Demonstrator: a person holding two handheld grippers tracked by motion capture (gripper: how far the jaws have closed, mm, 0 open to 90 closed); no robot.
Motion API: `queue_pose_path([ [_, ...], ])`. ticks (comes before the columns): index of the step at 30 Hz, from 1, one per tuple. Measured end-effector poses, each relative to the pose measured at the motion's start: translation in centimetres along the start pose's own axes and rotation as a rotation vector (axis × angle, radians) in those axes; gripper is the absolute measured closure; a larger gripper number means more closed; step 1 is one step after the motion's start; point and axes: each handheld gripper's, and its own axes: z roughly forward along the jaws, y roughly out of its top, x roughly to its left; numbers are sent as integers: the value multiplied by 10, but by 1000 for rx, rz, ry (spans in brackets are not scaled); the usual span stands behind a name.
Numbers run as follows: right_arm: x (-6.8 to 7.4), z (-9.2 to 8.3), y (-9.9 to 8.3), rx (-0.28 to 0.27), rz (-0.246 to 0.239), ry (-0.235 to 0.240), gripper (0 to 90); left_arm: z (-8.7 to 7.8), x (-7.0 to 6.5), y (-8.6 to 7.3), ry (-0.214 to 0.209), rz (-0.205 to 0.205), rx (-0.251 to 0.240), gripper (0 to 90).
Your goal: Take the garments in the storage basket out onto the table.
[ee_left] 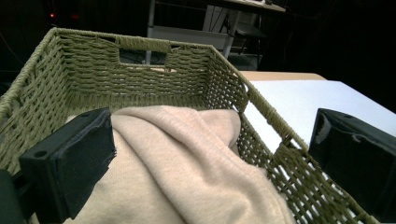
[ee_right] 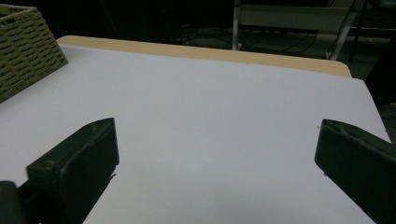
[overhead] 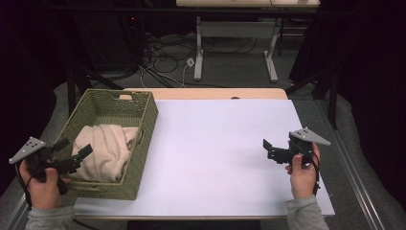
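Beige fleece-like cloth, the towel (overhead: pixel 103 151), lies crumpled in the near half of the basket (overhead: pixel 143 143), which stands at about nine o'clock on the table; in the left gripper view the towel (ee_left: pixel 187 172) shows a soft napped surface with rounded folds and one ridge running toward the basket's right wall. It is judged light, limp and not fragile: it should drape and trail when lifted, so the best hold is likely a pinch on a raised fold or a bunched ridge rather than on a flat area, with care that a corner does not snag the weave. The basket (ee_left: pixel 140 70) is olive-green woven cord, rectangular, with slanted walls and a handle slot in its far wall; it is probably light enough to shift if the cloth drags on it. The left gripper (overhead: pixel 72 153) hovers at the basket's near left corner, jaws wide apart and holding nothing, the towel lying between and below them. The right gripper (overhead: pixel 270 148), at about four o'clock, is likewise spread wide and empty above the white mat (overhead: pixel 215 153), a smooth matt sheet covering the pale wooden table (overhead: pixel 210 93).
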Motion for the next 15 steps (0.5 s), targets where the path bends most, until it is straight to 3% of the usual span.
queue_pose_path([
  [3,1,1,-1,11,-4,5,0,2,-2,2,17,-4,16,5],
  [7,2,2,-1,8,-20,10,0,6,-3,5,-26,-37,37,5],
  [9,2,3,-1,9,-14,22,0,9,-5,8,-39,-28,32,5],
  [15,-2,3,-3,19,-8,16,0,21,-5,21,-25,-34,96,6],
])
